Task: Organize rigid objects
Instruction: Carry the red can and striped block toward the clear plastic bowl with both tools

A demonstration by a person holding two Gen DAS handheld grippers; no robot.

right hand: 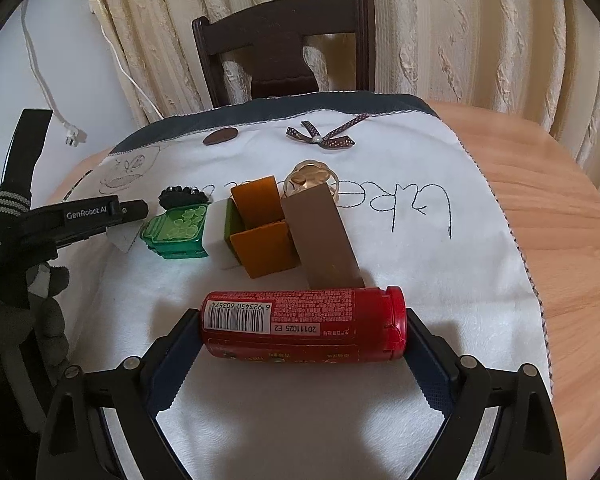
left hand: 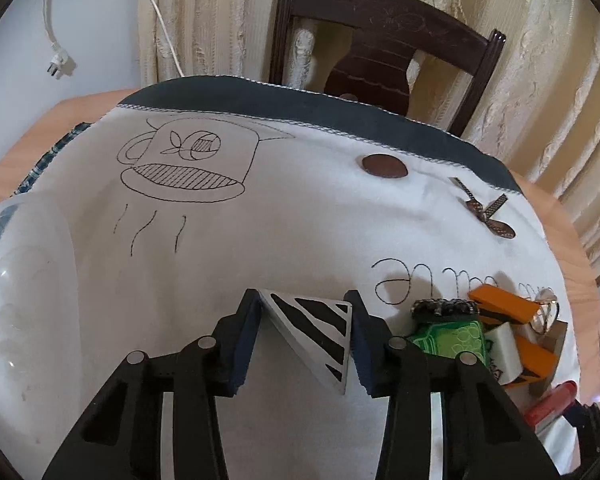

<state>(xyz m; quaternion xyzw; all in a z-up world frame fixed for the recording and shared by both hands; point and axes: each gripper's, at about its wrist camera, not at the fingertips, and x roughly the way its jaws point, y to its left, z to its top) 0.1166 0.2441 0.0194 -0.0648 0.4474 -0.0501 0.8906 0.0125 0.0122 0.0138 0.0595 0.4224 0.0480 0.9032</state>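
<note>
The right gripper [right hand: 304, 330] clamps a red cylindrical canister [right hand: 300, 322] end to end between its blue ribbed pads, the canister lying crosswise near the cloth's near edge; its glossy label carries a barcode reading "6 923450 603574" and the stamp "20111025 E2". The left gripper [left hand: 305, 326] grips a flat triangular block [left hand: 320, 330], pale grey with black diagonal stripes, held by two of its edges above the white cloth [left hand: 260, 240]; the tool's side reads "GenRobot.AI".

Behind the canister a cluster stands mid-cloth: a matte brown rectangular card [right hand: 324, 236], two orange slab-shaped blocks [right hand: 260, 224] with a white block between them, a translucent green ridged container [right hand: 176, 230] topped by a black beaded piece [right hand: 182, 195], and a clear round jar of coins [right hand: 310, 178].

The cloth is soft and fleecy, stitched with a cup drawing and looping script, bordered dark blue at the far edge. Bare cloth lies open left of the cluster. Bare wooden table [right hand: 560, 220] shows along the right edge. A dark wooden chair [right hand: 284, 40] stands beyond.
</note>
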